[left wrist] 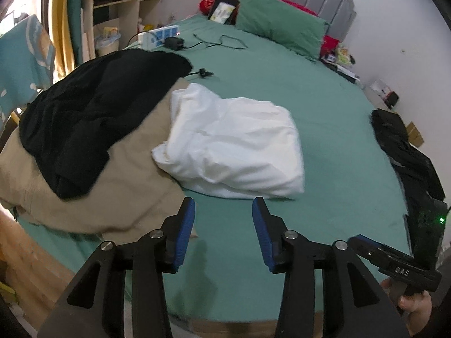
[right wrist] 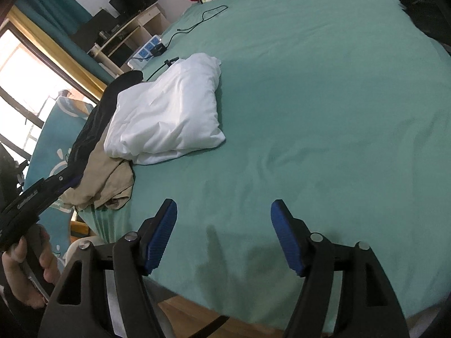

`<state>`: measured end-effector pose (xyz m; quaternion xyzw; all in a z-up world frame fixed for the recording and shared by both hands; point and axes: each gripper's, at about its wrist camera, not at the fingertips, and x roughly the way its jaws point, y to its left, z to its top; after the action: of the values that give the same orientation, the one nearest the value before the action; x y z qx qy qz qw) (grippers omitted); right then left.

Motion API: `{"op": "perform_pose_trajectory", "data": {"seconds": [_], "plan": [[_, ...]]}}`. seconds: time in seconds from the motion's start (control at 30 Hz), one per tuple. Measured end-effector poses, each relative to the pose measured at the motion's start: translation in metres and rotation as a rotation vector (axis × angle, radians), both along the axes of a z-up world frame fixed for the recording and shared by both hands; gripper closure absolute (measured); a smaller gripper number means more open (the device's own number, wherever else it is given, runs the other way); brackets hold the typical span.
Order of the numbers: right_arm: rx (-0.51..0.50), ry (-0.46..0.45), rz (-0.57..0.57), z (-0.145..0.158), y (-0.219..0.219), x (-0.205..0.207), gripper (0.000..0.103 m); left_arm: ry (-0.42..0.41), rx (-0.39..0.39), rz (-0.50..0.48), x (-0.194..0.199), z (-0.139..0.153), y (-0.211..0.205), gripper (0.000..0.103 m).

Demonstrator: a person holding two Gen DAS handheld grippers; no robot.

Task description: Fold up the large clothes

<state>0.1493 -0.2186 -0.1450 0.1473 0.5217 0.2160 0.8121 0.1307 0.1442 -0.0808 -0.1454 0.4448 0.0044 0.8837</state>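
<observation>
Left gripper above near edge of bed, fingers apart, nothing between. Right gripper likewise, fingers wide, empty. Folded white garment lies on green sheet, touching tan garment; black garment heaped on tan one.
</observation>
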Motion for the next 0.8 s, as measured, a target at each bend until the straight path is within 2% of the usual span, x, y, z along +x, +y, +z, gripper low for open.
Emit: {"op": "perform_pose_trajectory", "data": {"seconds": [0.27, 0.8], "plan": [[-0.007, -0.026, -0.043, 0.019, -0.037, -0.027, 0.034, -0.039, 0.008, -0.020, -0.033, 0.027, -0.028, 0.058], [-0.102, -0.166, -0.166, 0.075, -0.110, -0.069, 0.033, -0.144, -0.003, -0.047, -0.066, 0.086, -0.069, 0.058]]}}
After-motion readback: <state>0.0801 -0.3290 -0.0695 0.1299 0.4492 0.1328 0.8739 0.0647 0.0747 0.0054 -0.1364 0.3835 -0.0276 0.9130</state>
